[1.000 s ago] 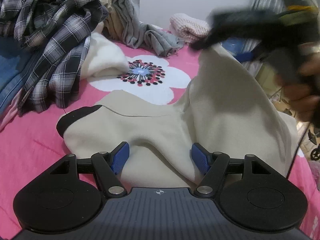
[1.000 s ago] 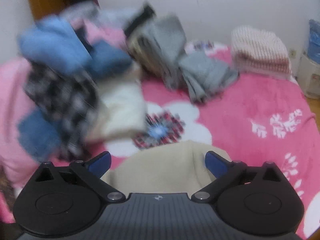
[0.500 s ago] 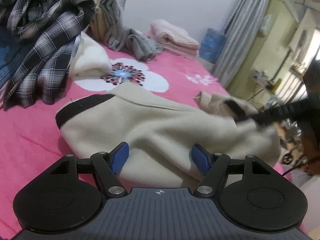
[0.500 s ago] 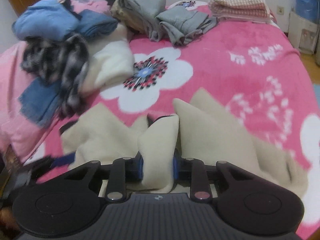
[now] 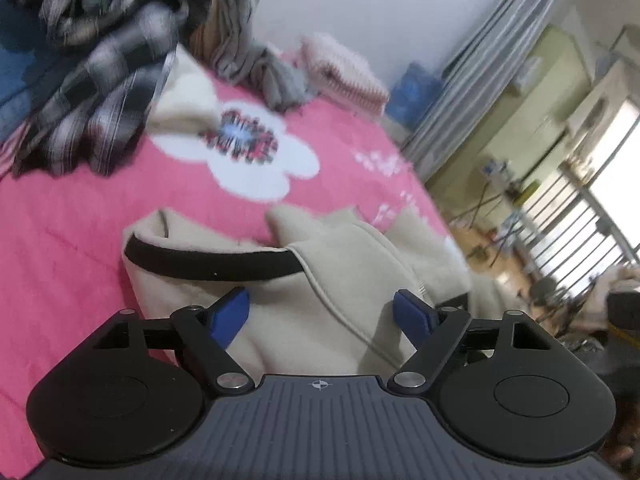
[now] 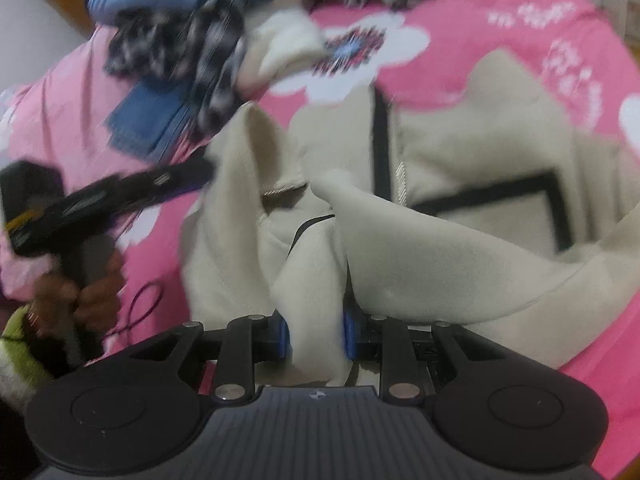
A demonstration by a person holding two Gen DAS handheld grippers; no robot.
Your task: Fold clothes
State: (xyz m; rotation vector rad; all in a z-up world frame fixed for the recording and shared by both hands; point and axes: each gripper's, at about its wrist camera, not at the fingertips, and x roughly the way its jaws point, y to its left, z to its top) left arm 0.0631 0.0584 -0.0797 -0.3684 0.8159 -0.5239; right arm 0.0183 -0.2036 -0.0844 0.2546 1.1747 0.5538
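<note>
A cream garment (image 6: 460, 184) is spread on the pink bed (image 5: 72, 216). A fold of it is clamped by the right hand-held gripper (image 6: 314, 338). The left hand-held gripper (image 5: 320, 314) is held above the garment, its jaws opening with nothing gripped.

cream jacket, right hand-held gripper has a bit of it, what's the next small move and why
Probably carry that pinched fold across the cream jacket. The right hand-held gripper is shut on it, and the left hand-held gripper is opening, gripping nothing.

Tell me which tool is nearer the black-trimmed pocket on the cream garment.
Right. The right tool is clamped on a cream garment fold just in front of the black-trimmed pocket. The left tool sits across the garment at its far edge, jaws opening.
</note>
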